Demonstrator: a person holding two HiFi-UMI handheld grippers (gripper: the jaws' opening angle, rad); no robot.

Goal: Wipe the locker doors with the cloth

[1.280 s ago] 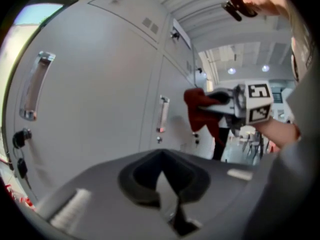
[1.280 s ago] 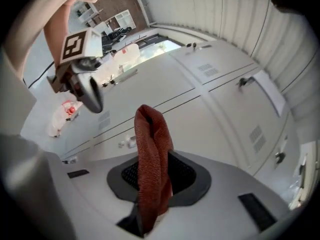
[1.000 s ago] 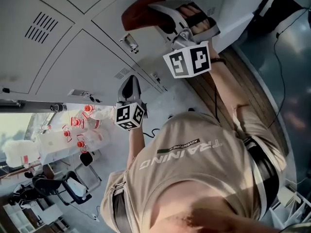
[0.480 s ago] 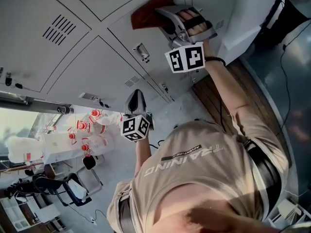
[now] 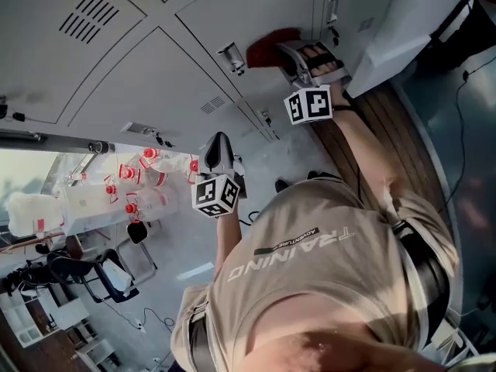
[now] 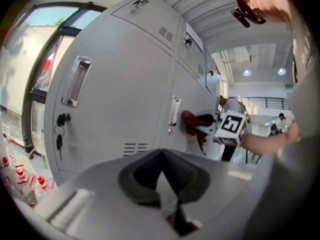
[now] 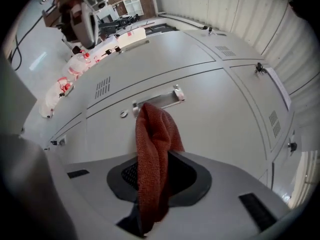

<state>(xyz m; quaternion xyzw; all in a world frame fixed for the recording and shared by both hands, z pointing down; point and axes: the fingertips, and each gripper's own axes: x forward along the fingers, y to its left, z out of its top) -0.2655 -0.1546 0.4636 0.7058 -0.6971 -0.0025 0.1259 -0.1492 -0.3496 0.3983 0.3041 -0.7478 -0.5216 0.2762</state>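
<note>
A red cloth (image 7: 155,154) hangs from my right gripper (image 7: 154,176), which is shut on it. The cloth (image 5: 267,46) is pressed to a grey locker door (image 5: 194,76), right beside a door handle (image 7: 157,100). In the head view the right gripper (image 5: 293,53) is held out at arm's length. My left gripper (image 5: 217,144) is lower and nearer, away from the doors, with its jaws together and nothing in them. From the left gripper view the cloth (image 6: 192,123) shows against the lockers, past the left gripper (image 6: 161,156).
Rows of grey locker doors (image 6: 120,99) with handles (image 6: 75,81), vents and a key (image 6: 60,129) in a lock. Clear bottles with red caps (image 5: 128,196) stand on a table. A black chair (image 5: 101,277) and a wooden floor strip (image 5: 364,130) lie below.
My right gripper has slid the red cloth along the locker door, ending beside a handle. The left gripper has stayed roughly where it was, jaws together.
</note>
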